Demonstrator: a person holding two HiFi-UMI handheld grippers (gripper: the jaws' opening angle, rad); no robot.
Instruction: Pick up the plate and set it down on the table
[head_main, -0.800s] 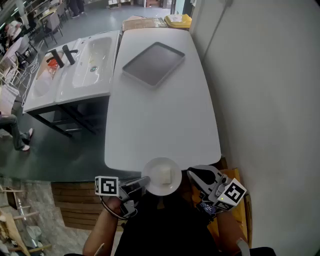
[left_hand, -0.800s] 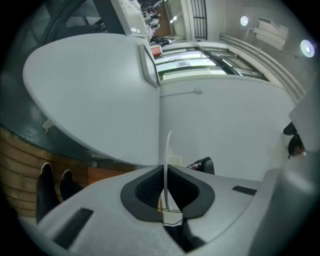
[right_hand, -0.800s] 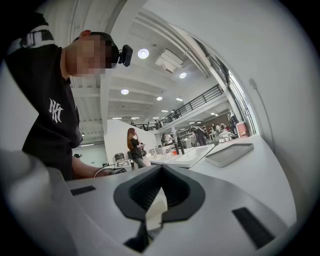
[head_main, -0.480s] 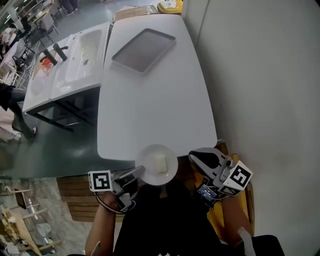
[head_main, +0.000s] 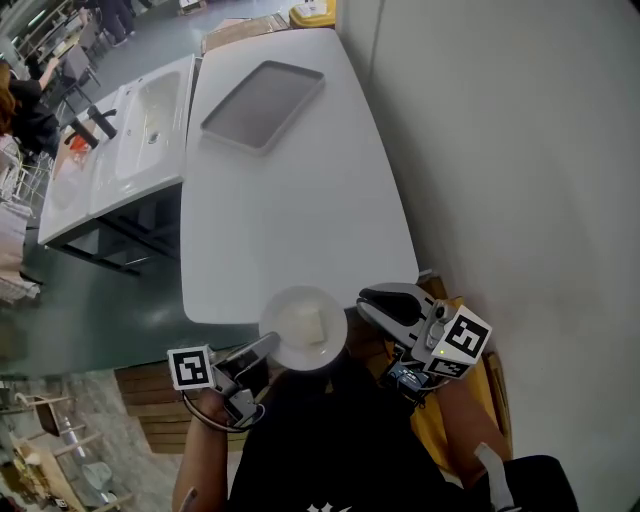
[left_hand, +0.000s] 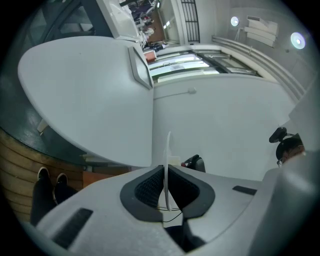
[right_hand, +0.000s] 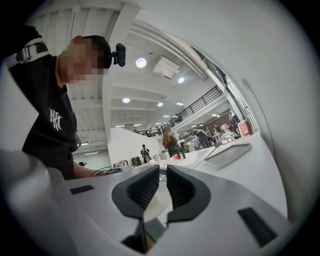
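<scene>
The left gripper, clamped on the near rim of the plate, has carried it forward over the edge of the desk, so set-down looks close; the right gripper beside it is closed, empty.

A round white plate carrying a pale square block hangs over the near edge of the long white table. The left gripper meets its near-left rim. The right gripper sits just right of it. A grey rectangular tray lies at the far end.
</scene>
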